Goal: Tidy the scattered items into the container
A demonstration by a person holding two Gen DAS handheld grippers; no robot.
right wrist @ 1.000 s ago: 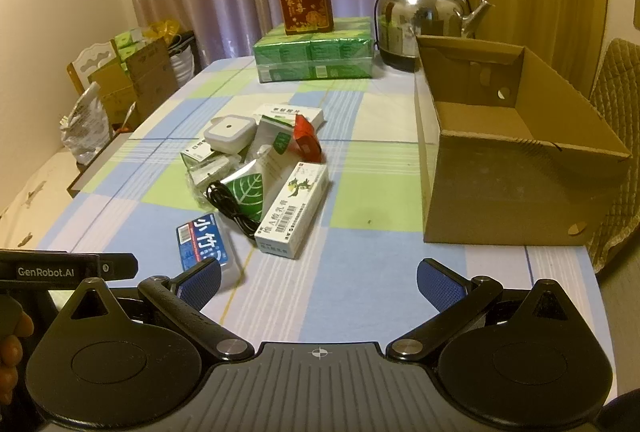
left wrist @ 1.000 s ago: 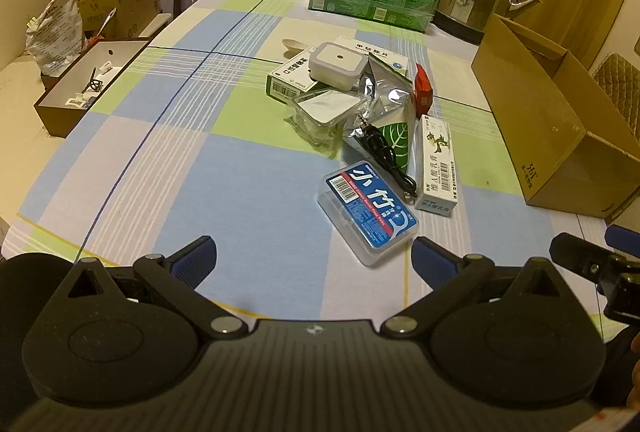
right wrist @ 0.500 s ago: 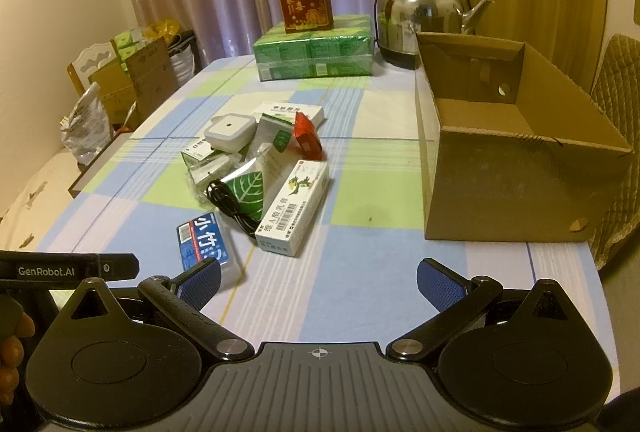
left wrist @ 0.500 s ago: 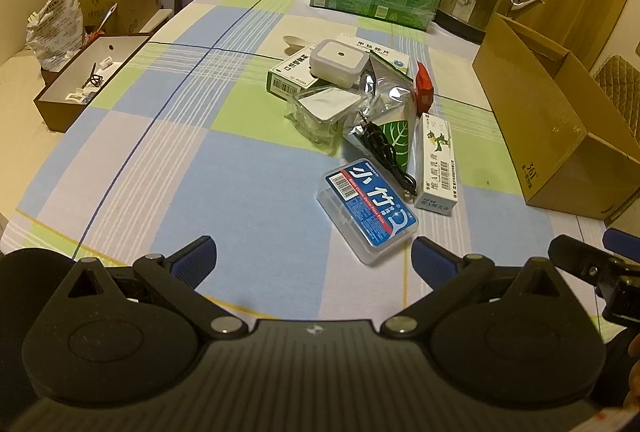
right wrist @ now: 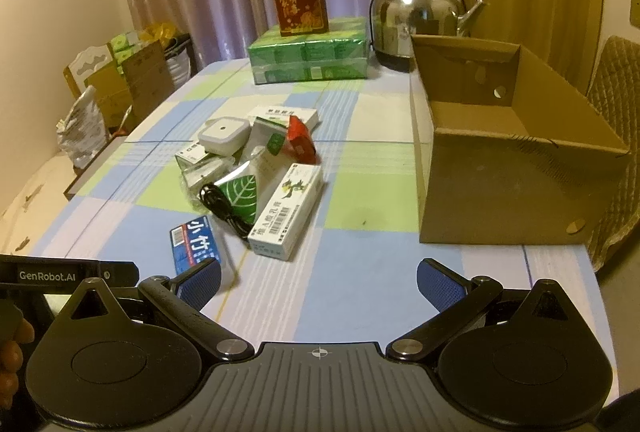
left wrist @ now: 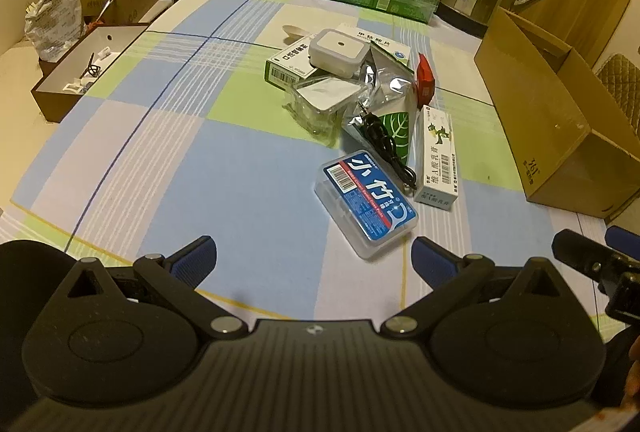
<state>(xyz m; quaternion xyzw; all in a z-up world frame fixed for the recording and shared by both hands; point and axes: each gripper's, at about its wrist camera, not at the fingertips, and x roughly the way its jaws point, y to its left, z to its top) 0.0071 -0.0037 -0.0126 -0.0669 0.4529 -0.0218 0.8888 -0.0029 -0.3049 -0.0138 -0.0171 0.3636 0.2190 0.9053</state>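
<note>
A heap of small items lies mid-table: a clear case with a blue label [left wrist: 370, 202] [right wrist: 195, 244], a long white carton [left wrist: 438, 159] [right wrist: 288, 209], a black cable [left wrist: 390, 147] [right wrist: 224, 207] on a leaf-print pouch [right wrist: 240, 193], a white square box [left wrist: 339, 47] [right wrist: 223, 129] and a red packet [left wrist: 425, 79] [right wrist: 299, 139]. An open cardboard box [left wrist: 560, 123] [right wrist: 508, 159] stands empty at the right. My left gripper [left wrist: 314, 256] is open just short of the blue-label case. My right gripper [right wrist: 319, 282] is open over bare cloth, near the table's front edge.
A steel kettle [right wrist: 416, 19] and a stack of green packs [right wrist: 308, 55] with a red box [right wrist: 298, 5] on top stand at the far end. A brown tray [left wrist: 80, 71] sits left of the table, with cartons and a chair behind it.
My left gripper has edged forward a little, so the heap looks slightly nearer. The right view has barely shifted. Both grippers stay open and nothing on the table has moved.
</note>
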